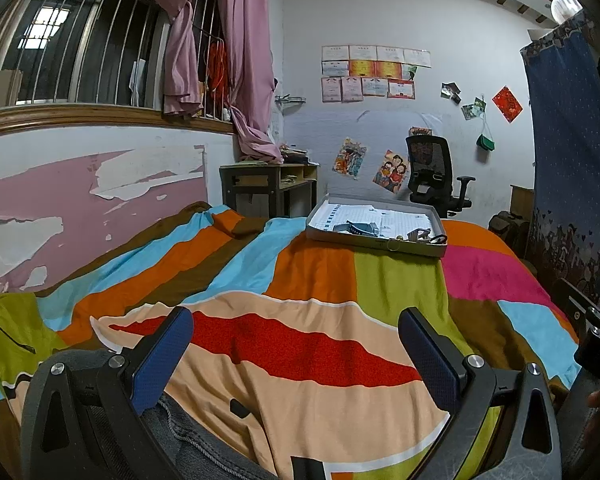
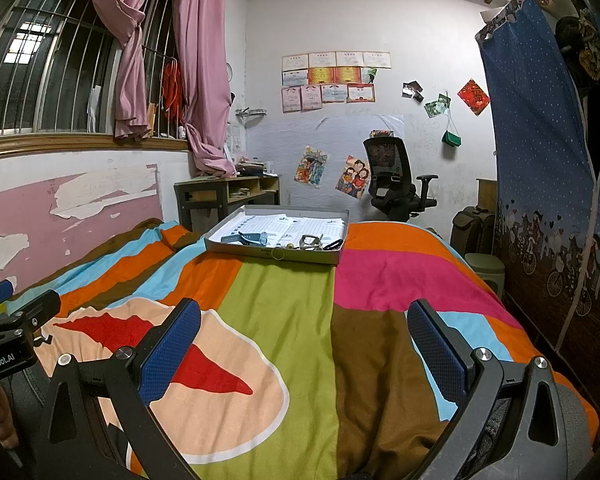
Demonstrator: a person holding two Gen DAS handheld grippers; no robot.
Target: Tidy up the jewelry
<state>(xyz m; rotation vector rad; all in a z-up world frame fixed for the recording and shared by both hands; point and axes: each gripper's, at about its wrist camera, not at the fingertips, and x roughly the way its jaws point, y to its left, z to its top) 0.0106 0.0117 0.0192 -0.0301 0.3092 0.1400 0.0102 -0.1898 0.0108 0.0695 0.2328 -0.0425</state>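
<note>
Well apart, both claws [image 1: 296, 354] [image 2: 304, 350] agape, empty.

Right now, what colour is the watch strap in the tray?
Blue-grey, the watch lying at the tray's left; the right wrist view shows it best.

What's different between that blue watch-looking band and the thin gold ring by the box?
The blue band lies inside the shallow grey box, on its gridded paper lining; the gold ring hangs at the box's near wall, apparently over the rim. The band is broad, solid and blue-grey; the ring is a thin, open, yellowish hoop. The band looks clearly longer than the ring. Both sit at the box's near edge, far from both open grippers.
</note>
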